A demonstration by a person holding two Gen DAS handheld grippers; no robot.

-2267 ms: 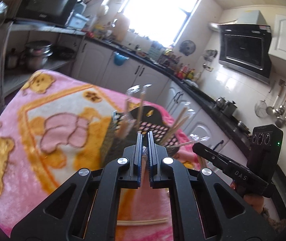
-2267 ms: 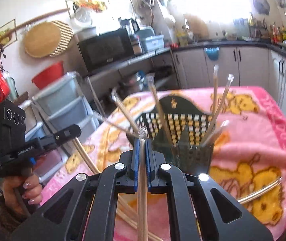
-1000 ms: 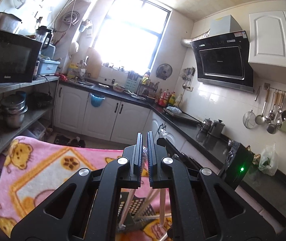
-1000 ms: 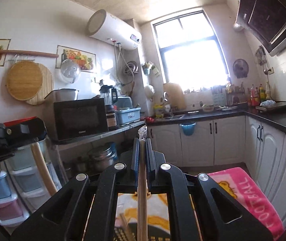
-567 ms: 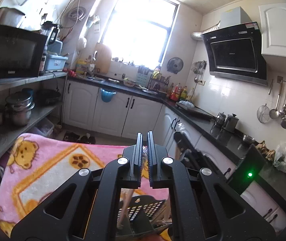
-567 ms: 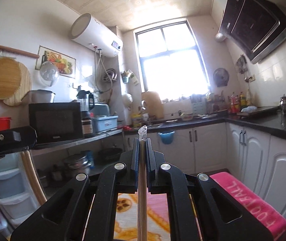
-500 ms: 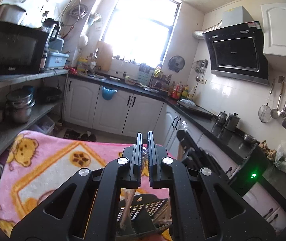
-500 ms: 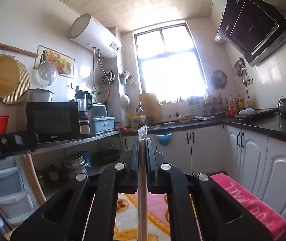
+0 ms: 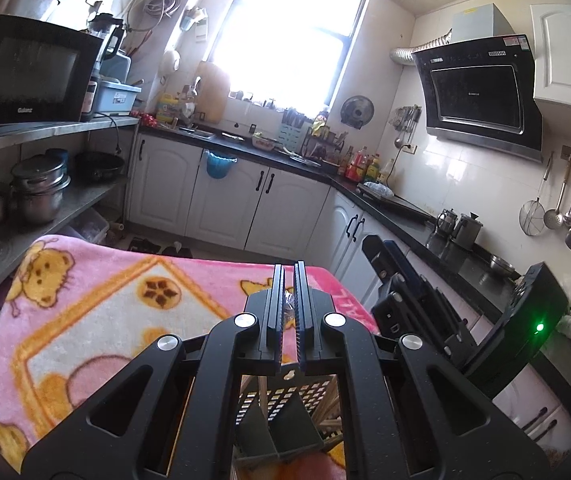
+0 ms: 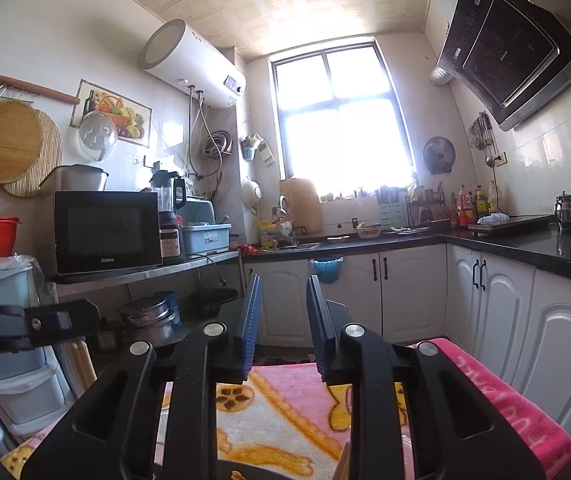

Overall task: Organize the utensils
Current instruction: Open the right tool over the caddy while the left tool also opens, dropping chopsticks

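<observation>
- Could you read any words?
- Yes. The black microwave (image 10: 107, 234) on the shelf said "Galanz". The pink bear blanket (image 9: 97, 312) had big letters along its edge, partly hidden; I could not read them whole.
- What else was around?
- White cupboards (image 10: 413, 296), a bright window (image 10: 341, 128), a white water heater (image 10: 193, 64) up on the wall, and a black hood (image 9: 481, 96) over the stove. Ladles (image 9: 565, 208) hung on a rail. Pots (image 9: 41, 188) sat on the low shelf.
- Where was the thing for the utensils?
- The dark utensil holder (image 9: 281, 420) stood on the blanket, right under the left gripper (image 9: 289, 304). The gripper's black arms hid most of it. Light wooden chopsticks (image 9: 331, 408) stuck up inside it, leaning a bit, their long way going mostly up and down.
- What were the left fingers doing?
- They were squeezed tight on a wrapped chopstick (image 9: 288, 310). Only its crinkly clear tip showed between the pads, pointing up and away.
- And the other one?
- The right gripper (image 10: 283, 320) had just been opening. Its blue pads stood apart with nothing between them. In the left view it was just to the right of the holder.
</observation>
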